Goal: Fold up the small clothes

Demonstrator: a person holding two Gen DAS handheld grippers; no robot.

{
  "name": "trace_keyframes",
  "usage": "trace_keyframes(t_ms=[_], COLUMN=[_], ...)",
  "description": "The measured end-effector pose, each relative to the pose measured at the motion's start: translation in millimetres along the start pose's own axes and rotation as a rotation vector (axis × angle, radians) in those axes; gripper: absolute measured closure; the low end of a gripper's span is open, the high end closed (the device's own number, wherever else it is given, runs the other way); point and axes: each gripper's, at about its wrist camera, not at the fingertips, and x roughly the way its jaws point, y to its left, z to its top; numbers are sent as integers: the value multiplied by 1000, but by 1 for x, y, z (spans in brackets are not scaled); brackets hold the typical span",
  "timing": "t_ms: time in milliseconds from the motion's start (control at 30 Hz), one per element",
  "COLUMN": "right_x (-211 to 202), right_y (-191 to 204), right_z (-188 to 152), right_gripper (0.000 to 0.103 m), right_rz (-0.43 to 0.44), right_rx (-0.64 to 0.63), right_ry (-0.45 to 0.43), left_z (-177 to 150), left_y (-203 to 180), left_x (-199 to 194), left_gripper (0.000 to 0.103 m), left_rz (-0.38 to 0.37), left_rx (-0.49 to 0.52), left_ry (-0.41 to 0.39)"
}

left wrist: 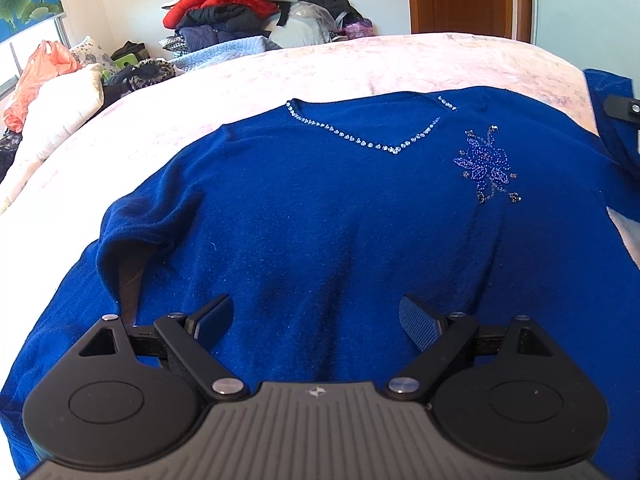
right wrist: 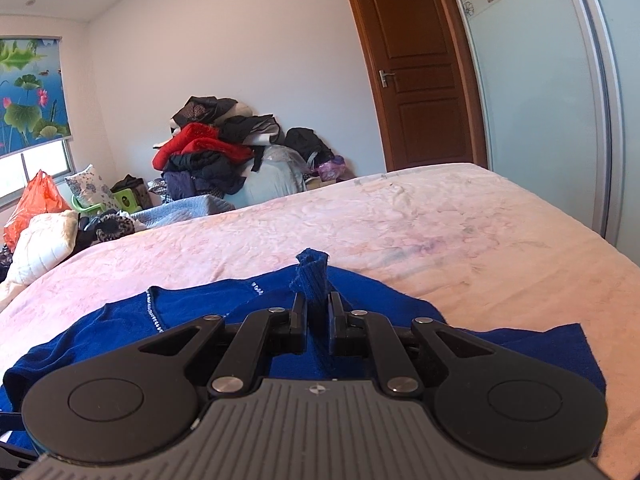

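**Sleeve in hand, fold not yet laid**

While the sweater point(left wrist: 320, 216) lies face up and mostly flat on the bed point(right wrist: 360, 224), we judge ourselves at the first fold: bringing a sleeve in over the body. Our right gripper point(right wrist: 318, 316) has its fingers nearly closed on the cuff point(right wrist: 314, 276), which stands up between them in a ribbed blue tuft, just this side of the sweater's neckline point(left wrist: 360, 140). The gripper is held low and roughly level over the sweater, pointing toward the clothes pile point(right wrist: 224, 148) beyond the bed.

Our left gripper point(left wrist: 316, 320) hovers over the sweater's lower body, fingers spread wide and holding nothing, aimed up toward the neckline. The other sleeve point(left wrist: 132, 224) lies bunched at the sweater's left side.

Next, we think, the cuff needs carrying across the chest and setting down flat, with the left gripper free to pin the body or take the bunched sleeve.
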Motion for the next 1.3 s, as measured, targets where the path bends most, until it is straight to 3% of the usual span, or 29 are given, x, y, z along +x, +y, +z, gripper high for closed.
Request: trace_keyframes(t_ms=[667, 900, 1300], right_x=[56, 69, 104], right_y=[92, 123, 198], right_z=[10, 14, 4], right_gripper=[90, 90, 90], right_rz=[111, 156, 290], right_rx=[-183, -214, -276], right_ry=[75, 79, 125], left_z=[-3, -3, -11], left_y=[27, 35, 76], left_x=[-2, -13, -14], left_gripper=[12, 12, 12], left_rz=[6, 44, 93], left_rx=[-17, 6, -41], left_ry=[32, 1, 38])
